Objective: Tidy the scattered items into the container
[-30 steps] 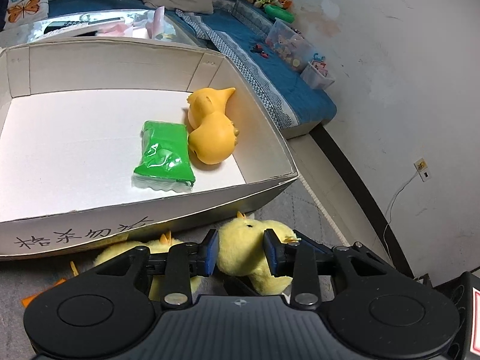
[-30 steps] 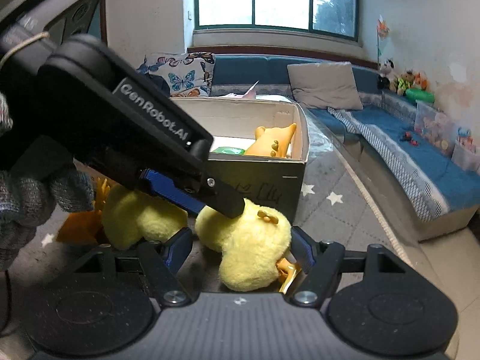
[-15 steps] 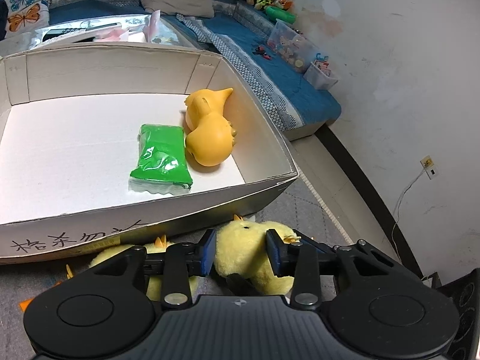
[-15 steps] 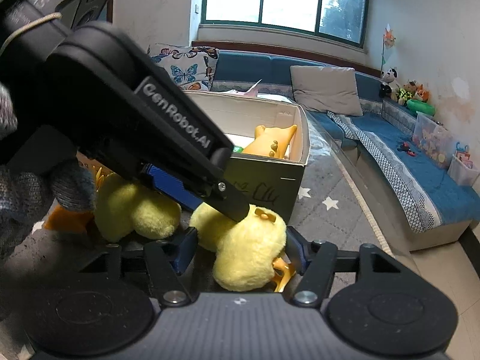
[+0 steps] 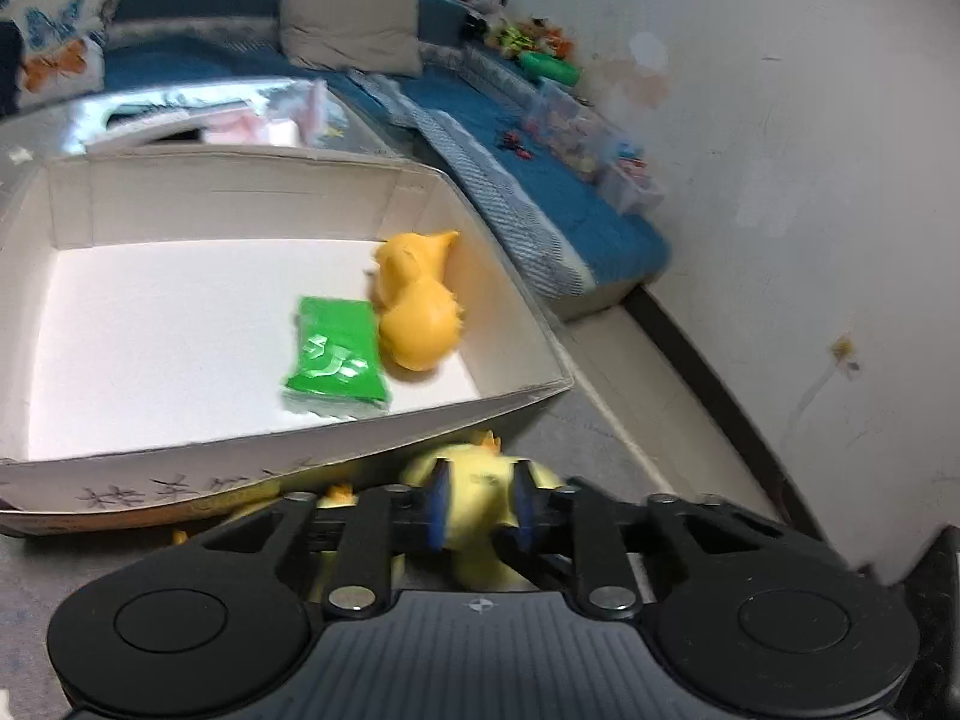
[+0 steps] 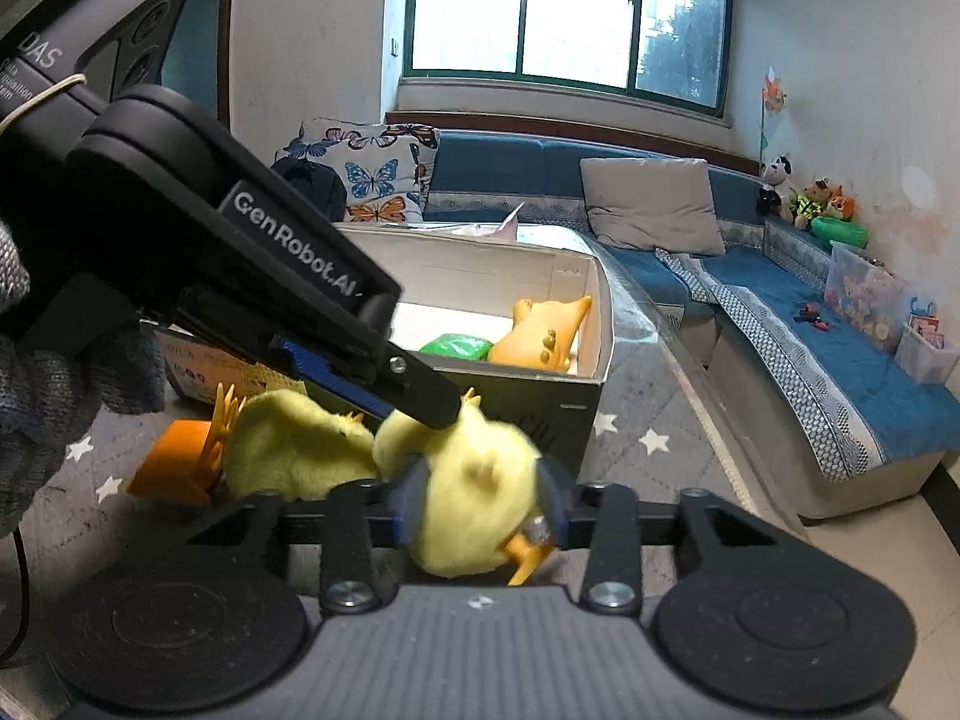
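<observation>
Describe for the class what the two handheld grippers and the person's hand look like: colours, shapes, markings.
Both grippers are matte black with round discs on a ribbed base, silver screws and blue finger pads. The left gripper carries white "GenRobot.AI" lettering and a tan elastic band on its body. The person's hand wears a grey knit glove.

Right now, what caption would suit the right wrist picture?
Both grippers, left gripper and right gripper, pinch one yellow plush chick beside the cardboard box.
</observation>
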`<state>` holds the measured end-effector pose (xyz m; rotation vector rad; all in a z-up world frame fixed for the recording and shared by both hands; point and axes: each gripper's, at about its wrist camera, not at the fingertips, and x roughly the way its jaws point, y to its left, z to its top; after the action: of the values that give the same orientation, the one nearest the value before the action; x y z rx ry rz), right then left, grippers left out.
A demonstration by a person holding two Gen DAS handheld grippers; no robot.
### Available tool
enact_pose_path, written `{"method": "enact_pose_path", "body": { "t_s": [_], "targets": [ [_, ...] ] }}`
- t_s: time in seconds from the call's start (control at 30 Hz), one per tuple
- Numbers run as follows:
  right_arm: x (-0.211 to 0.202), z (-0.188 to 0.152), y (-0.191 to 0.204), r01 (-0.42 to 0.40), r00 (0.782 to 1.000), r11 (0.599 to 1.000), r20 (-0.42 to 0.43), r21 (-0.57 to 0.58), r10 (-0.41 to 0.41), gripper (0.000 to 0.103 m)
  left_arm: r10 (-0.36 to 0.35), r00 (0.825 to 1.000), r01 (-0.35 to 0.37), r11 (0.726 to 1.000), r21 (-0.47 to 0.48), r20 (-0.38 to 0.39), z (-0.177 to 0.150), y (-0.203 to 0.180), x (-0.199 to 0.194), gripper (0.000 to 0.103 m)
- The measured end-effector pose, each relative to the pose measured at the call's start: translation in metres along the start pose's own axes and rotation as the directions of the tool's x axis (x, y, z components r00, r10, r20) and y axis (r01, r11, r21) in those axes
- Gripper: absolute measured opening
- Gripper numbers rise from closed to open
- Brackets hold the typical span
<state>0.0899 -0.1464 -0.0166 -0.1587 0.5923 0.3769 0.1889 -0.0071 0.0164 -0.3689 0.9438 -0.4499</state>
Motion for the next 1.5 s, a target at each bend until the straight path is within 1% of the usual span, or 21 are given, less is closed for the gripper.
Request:
{"method": "enact_pose_path", "body": {
  "t_s": [0.03,0.07,0.13,0.23,0.27,0.33,0.4,0.53,0.57,0.77,0.93,1.0,1.17,1.23,1.33,1.4,1.47,1.5],
  "targets": [
    [0.002,0.001,0.0,-0.017,1.0,1.0,-0.007,0.008,0.018,0.029,-0.006,1.0,0.006,1.0,-0.009,-0.015,-0.001,0.0,0.003,0.017],
    [0.003,0.0,0.001,-0.02,1.0,1.0,-0.01,0.014,0.02,0.029,0.008,1.0,-0.008,1.0,-0.003,-0.018,-0.003,-0.001,0.005,0.016],
    [0.005,-0.002,0.004,-0.007,1.0,1.0,-0.011,0.003,0.007,0.029,0.023,1.0,-0.023,1.0,0.017,-0.009,-0.007,-0.003,0.007,0.017],
    [0.003,-0.003,0.004,-0.018,1.0,1.0,-0.012,-0.001,0.018,0.034,0.01,1.0,-0.01,1.0,0.001,-0.01,-0.005,0.001,0.006,0.019],
    [0.002,-0.004,0.004,-0.014,1.0,1.0,-0.013,-0.007,0.014,0.038,0.015,1.0,-0.015,1.0,0.0,-0.005,-0.005,0.002,0.005,0.019],
    [0.0,-0.006,0.002,-0.008,1.0,1.0,-0.013,-0.008,0.008,0.04,0.023,1.0,-0.023,1.0,0.005,0.008,-0.005,0.004,0.002,0.021],
    [-0.005,-0.009,-0.002,0.0,1.0,1.0,0.001,0.009,0.0,0.057,0.019,1.0,-0.019,1.0,-0.002,0.012,-0.006,0.009,0.0,0.024],
    [-0.007,-0.012,-0.009,0.007,1.0,1.0,-0.004,0.026,-0.007,0.072,0.037,0.999,-0.037,0.999,-0.015,0.004,-0.005,0.016,0.002,0.027],
    [-0.006,-0.012,-0.011,0.002,1.0,1.0,-0.011,0.028,-0.001,0.078,0.039,0.999,-0.039,0.999,-0.017,-0.002,-0.004,0.017,0.003,0.027],
    [0.009,-0.013,-0.015,-0.049,0.998,0.998,-0.033,0.028,0.049,0.079,0.038,0.999,-0.039,0.998,-0.04,-0.027,-0.002,0.022,0.012,0.028],
    [0.021,-0.01,-0.017,-0.129,0.99,0.991,-0.058,0.042,0.131,0.079,0.024,0.999,-0.027,0.998,-0.05,-0.045,-0.002,0.026,0.018,0.029],
    [0.018,-0.012,-0.014,-0.16,0.985,0.986,-0.06,0.043,0.163,0.079,0.016,0.999,-0.018,0.999,-0.046,-0.043,-0.002,0.026,0.02,0.029],
    [-0.002,-0.02,-0.001,-0.207,0.976,0.978,-0.057,0.037,0.209,0.079,0.002,0.999,-0.003,1.0,-0.014,-0.049,-0.003,0.021,0.021,0.034],
    [-0.008,-0.021,0.002,-0.201,0.978,0.979,-0.051,0.034,0.202,0.079,-0.008,0.998,0.008,1.0,-0.008,-0.061,-0.003,0.019,0.022,0.034],
    [-0.009,-0.017,-0.001,-0.141,0.989,0.989,-0.045,0.051,0.143,0.079,-0.01,0.998,0.01,1.0,-0.008,-0.067,-0.002,0.017,0.023,0.034],
    [-0.004,-0.013,-0.004,-0.115,0.992,0.992,-0.046,0.061,0.118,0.076,-0.009,0.998,0.008,1.0,-0.006,-0.07,-0.001,0.016,0.024,0.034],
    [0.003,-0.011,-0.002,-0.122,0.99,0.991,-0.059,0.059,0.125,0.076,-0.004,0.997,0.004,1.0,0.005,-0.072,-0.001,0.015,0.024,0.034],
    [0.006,-0.011,-0.001,-0.128,0.989,0.99,-0.067,0.056,0.132,0.073,0.001,0.997,-0.001,1.0,0.006,-0.072,-0.001,0.015,0.024,0.034]
  ]
}}
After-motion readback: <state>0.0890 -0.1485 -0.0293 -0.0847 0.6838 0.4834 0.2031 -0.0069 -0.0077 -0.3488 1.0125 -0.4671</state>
